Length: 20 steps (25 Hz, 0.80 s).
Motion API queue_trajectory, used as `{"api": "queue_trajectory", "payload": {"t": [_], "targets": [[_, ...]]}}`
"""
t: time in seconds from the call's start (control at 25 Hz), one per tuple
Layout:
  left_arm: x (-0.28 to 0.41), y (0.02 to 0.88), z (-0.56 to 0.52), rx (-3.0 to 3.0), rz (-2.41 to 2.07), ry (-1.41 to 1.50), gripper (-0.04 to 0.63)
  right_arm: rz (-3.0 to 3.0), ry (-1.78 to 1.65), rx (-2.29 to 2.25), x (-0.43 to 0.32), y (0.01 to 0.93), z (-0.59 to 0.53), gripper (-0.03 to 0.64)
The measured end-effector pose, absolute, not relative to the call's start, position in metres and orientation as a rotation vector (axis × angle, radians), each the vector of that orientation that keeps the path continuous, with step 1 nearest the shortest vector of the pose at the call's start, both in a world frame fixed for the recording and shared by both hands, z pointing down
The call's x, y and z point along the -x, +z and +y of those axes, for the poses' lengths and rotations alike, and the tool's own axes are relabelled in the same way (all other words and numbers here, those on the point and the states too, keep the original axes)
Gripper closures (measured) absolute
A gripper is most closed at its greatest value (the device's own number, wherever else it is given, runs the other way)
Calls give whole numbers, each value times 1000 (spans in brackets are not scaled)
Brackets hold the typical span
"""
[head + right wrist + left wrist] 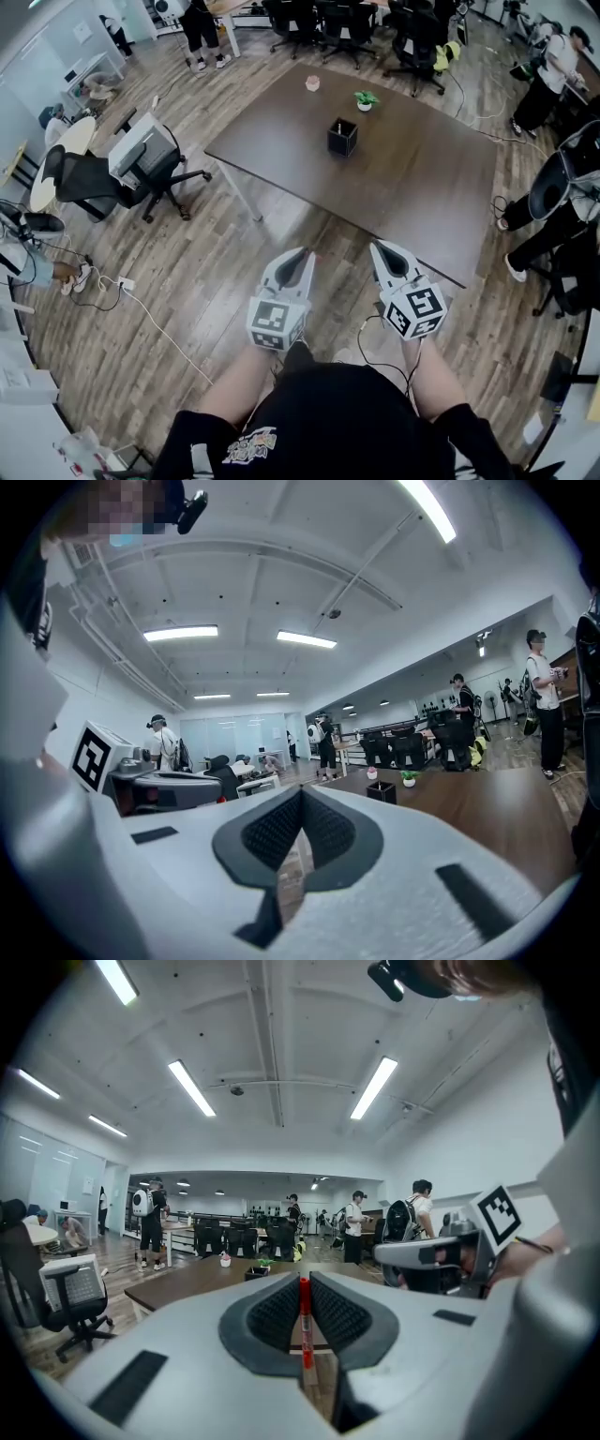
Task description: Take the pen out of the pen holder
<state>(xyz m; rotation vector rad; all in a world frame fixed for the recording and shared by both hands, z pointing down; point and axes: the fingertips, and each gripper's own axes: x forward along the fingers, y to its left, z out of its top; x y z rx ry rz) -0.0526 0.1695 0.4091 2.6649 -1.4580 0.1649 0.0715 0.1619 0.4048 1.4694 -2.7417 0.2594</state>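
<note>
Here, closest to the person, both grippers are held out level at waist height, side by side and apart. The left gripper (303, 1283) is clamped on the red pen (304, 1321), which shows as a thin strip pinched between the two ribbed pads (274, 1314). That narrow hold is probably what keeps so slim a thing from slipping while it is carried. The right gripper (302, 797) has its jaws pressed together with nothing between them, so it looks like a spare hand kept clear of the other. With the pen in the left jaws and away from the table, the taking-out looks done. What likely remains is setting the pen down. Beyond the grippers lies wooden floor, with a white cable (150, 319) trailing across it at the left. The near edge of the dark table (412, 197) starts just ahead. The black pen holder (342, 138) stands upright toward the table's far half, well apart from both grippers; whether anything is left inside it cannot be told. Behind it sit a small potted plant (365, 99) and a pink cup (312, 83). An office chair (141, 169) stands off the table's left side. More chairs (347, 23) and several people fill the room behind. Nothing on the table lies between the grippers and the holder.
</note>
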Motion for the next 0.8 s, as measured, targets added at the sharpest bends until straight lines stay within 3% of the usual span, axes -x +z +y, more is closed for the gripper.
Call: {"api": "queue_trajectory", "payload": {"t": [0.8], "targets": [[51,413,185,-2666,-1493,155,566,-2756,258,-1460,-76,407,178,612]]}}
